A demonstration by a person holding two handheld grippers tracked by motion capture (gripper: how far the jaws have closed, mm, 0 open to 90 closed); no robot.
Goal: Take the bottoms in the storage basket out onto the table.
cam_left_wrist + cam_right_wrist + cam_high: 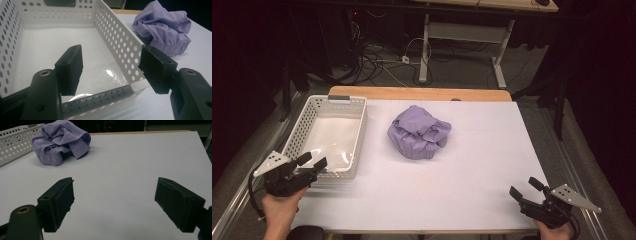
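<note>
A crumpled lilac cloth (419, 132) lies in a heap near the middle of the white table (472, 165), to the right of a white perforated basket (312, 117). My left gripper (311, 161) is open at the basket's near end, its jaws straddling the near right corner (135, 85) with nothing pressed between them. The cloth (162, 30) shows beyond the basket wall. My right gripper (525, 188) is open at the table's near right, low over bare surface and aimed toward the cloth (61, 141).
The basket (117, 37) holds nothing and has a shiny floor. A wooden strip (419, 93) runs along the table's far edge. Beyond it are cables and a desk frame (462, 45) on the floor. Bare table surface lies between cloth and right gripper.
</note>
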